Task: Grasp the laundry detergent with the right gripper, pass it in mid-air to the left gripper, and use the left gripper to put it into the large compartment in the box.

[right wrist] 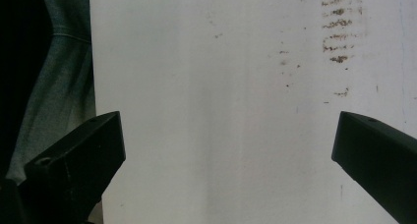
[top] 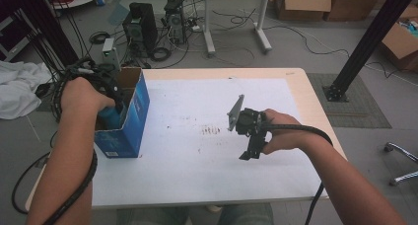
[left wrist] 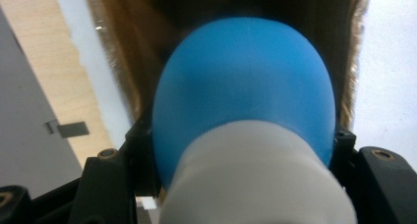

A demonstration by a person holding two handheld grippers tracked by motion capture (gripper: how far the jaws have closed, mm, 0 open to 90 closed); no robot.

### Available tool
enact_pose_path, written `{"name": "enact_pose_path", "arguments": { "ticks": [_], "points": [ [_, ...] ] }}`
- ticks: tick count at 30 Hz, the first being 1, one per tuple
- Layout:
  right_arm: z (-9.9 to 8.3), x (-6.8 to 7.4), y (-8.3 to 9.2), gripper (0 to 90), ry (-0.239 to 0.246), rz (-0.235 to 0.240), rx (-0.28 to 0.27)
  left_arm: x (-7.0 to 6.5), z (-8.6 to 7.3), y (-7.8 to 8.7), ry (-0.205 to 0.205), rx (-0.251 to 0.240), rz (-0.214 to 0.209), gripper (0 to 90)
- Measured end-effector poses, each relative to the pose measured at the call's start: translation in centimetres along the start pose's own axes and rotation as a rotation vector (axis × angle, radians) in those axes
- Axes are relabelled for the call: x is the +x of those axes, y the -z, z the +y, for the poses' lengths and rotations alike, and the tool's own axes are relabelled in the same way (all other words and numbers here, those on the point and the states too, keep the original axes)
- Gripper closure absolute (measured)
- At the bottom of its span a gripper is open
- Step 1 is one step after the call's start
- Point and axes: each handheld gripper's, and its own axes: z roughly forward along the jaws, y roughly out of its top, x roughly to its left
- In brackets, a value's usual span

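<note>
An open-topped blue cardboard box [top: 132, 117] stands at the left of the white table top [top: 197, 166]. My left gripper [top: 112, 115] reaches down into the box from above. It is shut on a blue bulb-shaped object with a white base [left wrist: 246, 101], and the box's brown inner walls [left wrist: 133, 52] rise around it. My right gripper [top: 250, 153] hovers over the table's right half, open, with nothing between its jaws. In the right gripper view, my right gripper [right wrist: 228, 135] has only bare white surface between its wide-apart jaws.
Brown smudges [top: 211, 131] mark the table's middle. Beyond the far edge are computer towers [top: 140, 25], cables and a desk leg [top: 209, 27]. A black post [top: 367, 42] stands at the right, cardboard boxes [top: 303, 3] at the back, and white cloth [top: 19, 87] at the left.
</note>
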Motion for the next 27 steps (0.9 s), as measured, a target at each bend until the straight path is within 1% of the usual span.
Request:
{"name": "enact_pose_path", "arguments": {
  "ticks": [2,3,4,5,8,9,11,15,16,17,27],
  "points": [
    [0.0,0.0,-0.1,0.0,-0.001,-0.001,-0.002,0.0,0.1,-0.4,0.001,-0.001,-0.001,38.1],
    [-0.1,0.0,-0.1,0.0,-0.002,0.000,-0.002,0.0,0.1,-0.6,-0.005,-0.005,0.006,38.2],
    [-0.1,0.0,-0.1,0.0,-0.004,0.001,-0.003,-0.1,0.1,-0.7,0.001,-0.006,0.005,38.1],
    [-0.1,0.0,-0.1,0.0,-0.006,0.001,-0.003,0.0,0.1,-0.8,-0.003,-0.004,0.011,38.1],
    [-0.2,0.0,-0.2,0.0,-0.007,0.003,-0.005,0.1,0.2,-1.3,0.003,-0.012,0.020,38.1],
    [-0.2,0.0,-0.3,0.0,-0.006,0.003,-0.004,0.1,0.2,-1.4,0.010,-0.009,0.016,38.1],
    [-0.3,0.1,-0.3,0.0,-0.008,0.004,-0.008,0.2,0.2,-1.8,0.013,-0.020,0.012,38.1],
    [-0.4,0.1,-0.2,0.0,-0.009,0.004,-0.008,0.3,0.2,-2.6,0.008,-0.020,0.004,38.1],
    [-0.4,0.1,-0.2,0.0,-0.009,0.003,-0.007,0.3,0.2,-2.6,0.012,-0.037,0.002,38.1],
    [-0.4,0.1,-0.2,0.0,-0.011,0.003,-0.008,0.3,0.1,-2.6,0.012,-0.042,0.002,38.1],
    [-0.3,0.0,-0.5,0.0,-0.012,0.008,-0.009,0.6,0.1,-2.7,0.021,-0.058,-0.010,37.9]
  ]
}}
